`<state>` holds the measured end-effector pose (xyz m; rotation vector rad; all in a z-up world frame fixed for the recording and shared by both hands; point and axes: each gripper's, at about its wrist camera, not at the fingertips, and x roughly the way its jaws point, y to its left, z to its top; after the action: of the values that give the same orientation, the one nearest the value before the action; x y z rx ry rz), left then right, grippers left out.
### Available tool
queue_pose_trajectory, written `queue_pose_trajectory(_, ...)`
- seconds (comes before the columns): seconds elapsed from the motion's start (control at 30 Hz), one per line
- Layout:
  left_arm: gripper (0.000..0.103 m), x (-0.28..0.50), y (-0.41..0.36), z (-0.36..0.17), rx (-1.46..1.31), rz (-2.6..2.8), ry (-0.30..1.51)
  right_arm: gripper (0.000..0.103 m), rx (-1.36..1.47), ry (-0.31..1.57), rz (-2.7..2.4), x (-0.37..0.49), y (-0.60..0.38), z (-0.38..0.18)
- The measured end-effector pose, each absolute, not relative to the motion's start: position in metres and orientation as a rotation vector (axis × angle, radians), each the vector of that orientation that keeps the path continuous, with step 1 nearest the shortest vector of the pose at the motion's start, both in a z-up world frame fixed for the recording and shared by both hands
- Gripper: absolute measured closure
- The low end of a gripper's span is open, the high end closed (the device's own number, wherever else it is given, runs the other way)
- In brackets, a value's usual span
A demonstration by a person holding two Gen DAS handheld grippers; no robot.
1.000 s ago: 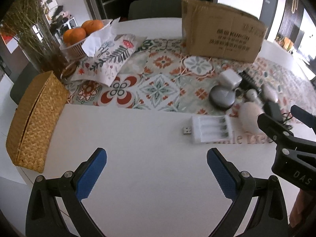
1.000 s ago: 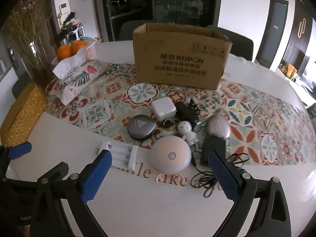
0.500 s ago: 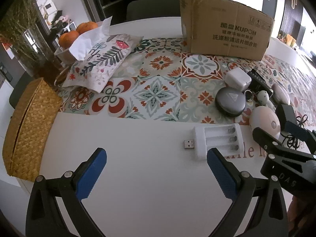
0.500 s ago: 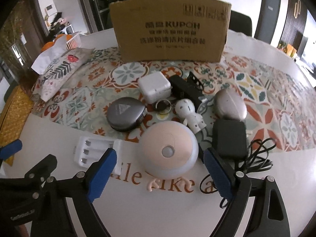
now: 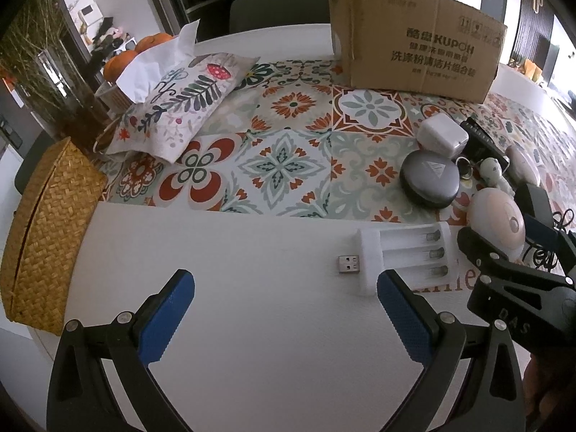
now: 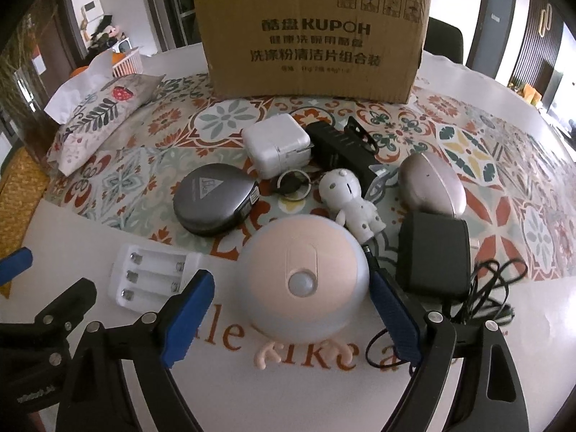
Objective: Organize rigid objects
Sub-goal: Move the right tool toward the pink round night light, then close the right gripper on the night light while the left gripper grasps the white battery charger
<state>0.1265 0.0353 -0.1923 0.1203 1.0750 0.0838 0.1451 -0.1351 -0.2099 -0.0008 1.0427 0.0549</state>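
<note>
A pink dome night light (image 6: 302,273) lies on the white table (image 6: 306,388), between the blue pads of my right gripper (image 6: 291,277). The jaws are open and the left pad stands clear of the dome. Left of it is a white battery charger (image 6: 151,277). Behind sit a grey round case (image 6: 216,198), a white power adapter (image 6: 277,147), a white figurine keychain (image 6: 349,201), a black device (image 6: 342,147), an oval silvery case (image 6: 428,183) and a black adapter with cable (image 6: 432,252). My left gripper (image 5: 284,280) hangs open over bare table, its right finger beside the charger (image 5: 406,255).
A cardboard box (image 6: 313,36) stands upright at the back of the patterned mat (image 5: 288,165). A woven straw box (image 5: 39,237) sits at the left table edge. A floral tissue pouch (image 5: 180,104), a basket of oranges (image 5: 122,61) and a vase of dried stems (image 5: 72,115) are back left.
Both grippers have sunk toward the table and closed in on the objects. The right jaws narrowed, and the night light now lies between them.
</note>
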Motion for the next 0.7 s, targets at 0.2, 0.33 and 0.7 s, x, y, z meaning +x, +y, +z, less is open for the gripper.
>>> queue_pose_trajectory(0.2, 0.000, 0.127, 0.036, -0.197, 0.135, 0.098, 1.077, 0.017, -0.048, 1.028, 0.035, 0.151, -0.132, -0.215)
queue_pose_trajectory(0.33, 0.000, 0.127, 0.035, -0.197, 0.143, 0.100, 1.072, 0.024, -0.027, 1.029, 0.033, 0.151, -0.134, -0.218)
queue_pose_trajectory(0.7, 0.000, 0.123, 0.025, -0.184, 0.127, 0.069, 1.053, 0.028, -0.030, 1.006, 0.060, 0.141, -0.140, -0.203)
